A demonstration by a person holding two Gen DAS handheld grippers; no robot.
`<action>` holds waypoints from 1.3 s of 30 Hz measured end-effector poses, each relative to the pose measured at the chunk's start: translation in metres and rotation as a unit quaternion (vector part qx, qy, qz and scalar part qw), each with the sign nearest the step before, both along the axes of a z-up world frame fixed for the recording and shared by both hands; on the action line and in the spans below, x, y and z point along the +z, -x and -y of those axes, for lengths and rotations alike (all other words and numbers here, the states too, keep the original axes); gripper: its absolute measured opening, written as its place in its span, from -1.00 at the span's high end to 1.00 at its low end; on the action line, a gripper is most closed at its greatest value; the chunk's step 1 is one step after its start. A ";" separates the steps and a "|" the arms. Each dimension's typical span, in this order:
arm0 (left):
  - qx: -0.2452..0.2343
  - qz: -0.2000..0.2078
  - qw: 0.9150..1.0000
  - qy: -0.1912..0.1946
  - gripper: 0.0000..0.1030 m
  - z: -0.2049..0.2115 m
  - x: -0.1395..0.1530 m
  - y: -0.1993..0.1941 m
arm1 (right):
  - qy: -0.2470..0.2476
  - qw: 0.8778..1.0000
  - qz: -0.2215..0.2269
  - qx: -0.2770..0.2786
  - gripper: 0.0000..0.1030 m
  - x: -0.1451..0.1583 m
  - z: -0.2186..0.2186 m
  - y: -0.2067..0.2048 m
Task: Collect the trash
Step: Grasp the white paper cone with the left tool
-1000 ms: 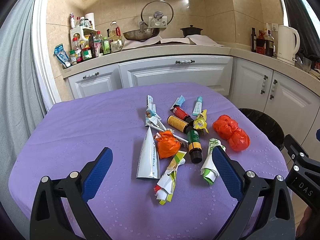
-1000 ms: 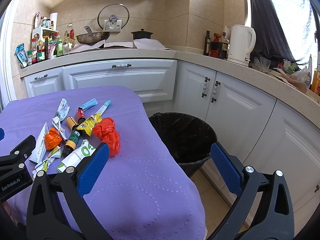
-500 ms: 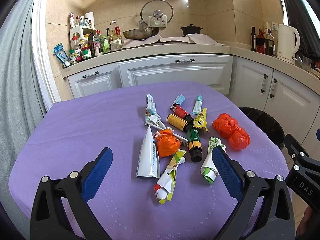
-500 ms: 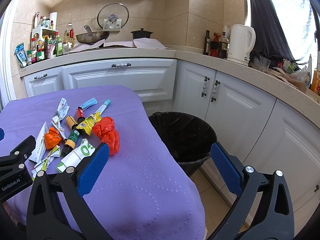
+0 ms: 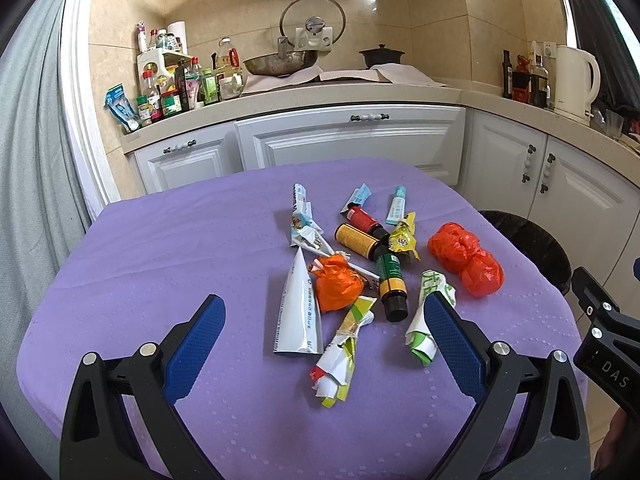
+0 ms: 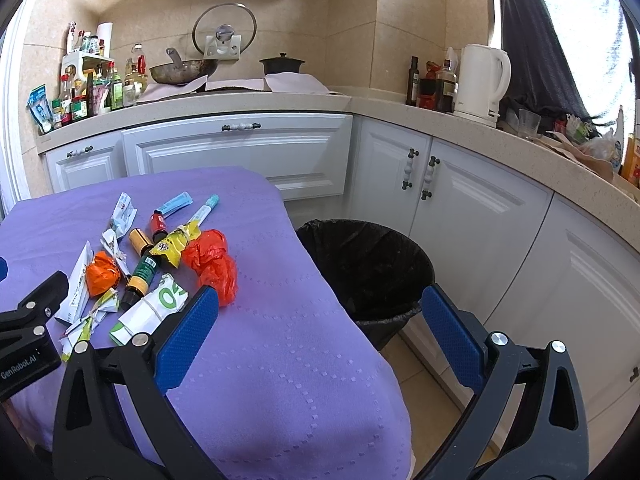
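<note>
Trash lies in a pile on the purple table (image 5: 160, 264): a red plastic bag (image 5: 466, 258), an orange wad (image 5: 338, 284), a white tube (image 5: 298, 312), small bottles (image 5: 390, 284), and crumpled wrappers (image 5: 342, 354). My left gripper (image 5: 320, 340) is open and empty, held above the table's near side before the pile. My right gripper (image 6: 320, 332) is open and empty, over the table's right edge. The red bag (image 6: 212, 258) lies just beyond its left finger. A black-lined trash bin (image 6: 368, 264) stands on the floor right of the table.
White kitchen cabinets (image 6: 248, 152) and a counter with a wok (image 5: 280, 62), condiment bottles (image 5: 168, 88) and a kettle (image 6: 480, 80) wrap around behind. The bin also shows in the left wrist view (image 5: 528, 240). A grey curtain (image 5: 28, 200) hangs at the left.
</note>
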State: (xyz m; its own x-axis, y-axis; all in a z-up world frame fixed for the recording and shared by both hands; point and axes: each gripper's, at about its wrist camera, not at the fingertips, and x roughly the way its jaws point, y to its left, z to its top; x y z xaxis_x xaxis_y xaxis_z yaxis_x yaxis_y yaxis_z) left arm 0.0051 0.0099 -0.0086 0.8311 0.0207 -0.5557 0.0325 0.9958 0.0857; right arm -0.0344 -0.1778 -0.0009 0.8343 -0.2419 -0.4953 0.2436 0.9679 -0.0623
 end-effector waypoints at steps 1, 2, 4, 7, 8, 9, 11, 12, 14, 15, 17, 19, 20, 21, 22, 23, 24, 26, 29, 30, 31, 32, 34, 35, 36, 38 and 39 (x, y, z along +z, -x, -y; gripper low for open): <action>0.001 -0.003 1.000 0.000 -0.88 -0.001 0.000 -0.001 | 0.000 1.000 -0.002 0.001 -0.92 -0.001 -0.001 -0.001; 0.002 -0.005 1.000 -0.001 -0.87 -0.003 -0.001 -0.002 | 0.000 1.000 -0.004 0.002 -0.92 -0.003 -0.001 -0.001; 0.005 -0.011 1.000 -0.002 -0.87 -0.007 -0.003 -0.005 | 0.000 1.000 -0.008 0.003 -0.92 -0.002 -0.004 -0.004; 0.014 -0.023 1.000 -0.004 -0.87 -0.013 -0.007 -0.009 | -0.003 1.000 -0.015 0.005 -0.92 -0.005 -0.005 -0.007; 0.019 -0.026 0.999 -0.004 -0.87 -0.015 -0.009 -0.010 | -0.005 1.000 -0.017 0.006 -0.92 -0.006 -0.005 -0.008; 0.020 -0.029 0.999 -0.004 -0.87 -0.017 -0.010 -0.011 | -0.006 1.000 -0.020 0.006 -0.92 -0.007 -0.006 -0.011; 0.015 -0.034 0.999 -0.006 -0.87 -0.017 -0.013 -0.013 | -0.010 1.000 -0.025 0.006 -0.92 -0.009 -0.006 -0.013; 0.010 -0.036 0.999 -0.008 -0.86 -0.016 -0.014 -0.014 | -0.012 1.000 -0.027 0.006 -0.92 -0.010 -0.005 -0.014; -0.001 -0.043 0.999 -0.012 -0.78 -0.015 -0.018 -0.015 | -0.014 0.999 -0.029 0.006 -0.92 -0.011 -0.005 -0.016; -0.010 -0.049 0.999 -0.014 -0.55 -0.013 -0.021 -0.017 | -0.015 0.999 -0.031 0.006 -0.92 -0.012 -0.005 -0.017; -0.026 -0.066 0.997 -0.016 -0.33 -0.012 -0.026 -0.023 | -0.018 0.999 -0.035 0.007 -0.92 -0.014 -0.005 -0.019; -0.025 -0.085 0.996 -0.008 -0.33 -0.017 -0.033 -0.028 | -0.018 0.999 -0.038 0.008 -0.92 -0.015 -0.006 -0.021; -0.020 -0.093 0.995 -0.002 -0.33 -0.020 -0.035 -0.030 | -0.017 0.999 -0.039 0.009 -0.92 -0.016 -0.006 -0.022; -0.017 -0.095 0.995 0.001 -0.33 -0.022 -0.036 -0.031 | -0.017 0.999 -0.040 0.009 -0.92 -0.017 -0.007 -0.023; -0.013 -0.095 0.995 0.002 -0.33 -0.023 -0.036 -0.032 | -0.017 0.999 -0.041 0.009 -0.92 -0.017 -0.006 -0.024; -0.011 -0.093 0.996 0.002 -0.33 -0.025 -0.036 -0.032 | -0.018 0.999 -0.042 0.009 -0.92 -0.018 -0.006 -0.025; -0.009 -0.091 0.996 -0.001 -0.33 -0.025 -0.035 -0.032 | -0.019 0.999 -0.044 0.010 -0.92 -0.019 -0.006 -0.027; -0.010 -0.094 0.996 -0.005 -0.33 -0.024 -0.037 -0.034 | -0.021 0.999 -0.049 0.012 -0.92 -0.021 -0.007 -0.030; -0.010 -0.105 0.994 -0.003 -0.33 -0.026 -0.040 -0.040 | -0.020 0.998 -0.054 0.015 -0.92 -0.023 -0.009 -0.034; -0.010 -0.108 0.994 -0.003 -0.33 -0.026 -0.041 -0.042 | -0.020 0.998 -0.055 0.015 -0.92 -0.024 -0.009 -0.035; -0.010 -0.109 0.994 -0.004 -0.33 -0.027 -0.041 -0.043 | -0.020 0.998 -0.055 0.016 -0.92 -0.025 -0.009 -0.036; -0.010 -0.109 0.994 -0.005 -0.33 -0.028 -0.041 -0.045 | -0.020 0.998 -0.057 0.016 -0.92 -0.026 -0.010 -0.037; -0.012 -0.109 0.994 -0.006 -0.29 -0.030 -0.042 -0.049 | -0.020 0.998 -0.058 0.015 -0.92 -0.027 -0.010 -0.038; -0.014 -0.112 0.994 -0.004 -0.23 -0.031 -0.042 -0.051 | -0.021 0.998 -0.059 0.016 -0.92 -0.028 -0.010 -0.039; -0.016 -0.116 0.993 -0.003 -0.17 -0.032 -0.043 -0.053 | -0.021 0.998 -0.061 0.016 -0.92 -0.028 -0.011 -0.040; -0.021 -0.126 0.992 0.002 -0.13 -0.036 -0.045 -0.057 | -0.019 0.998 -0.064 0.018 -0.92 -0.029 -0.012 -0.042; -0.023 -0.128 0.991 0.004 -0.10 -0.037 -0.045 -0.057 | -0.018 0.998 -0.065 0.018 -0.92 -0.029 -0.013 -0.043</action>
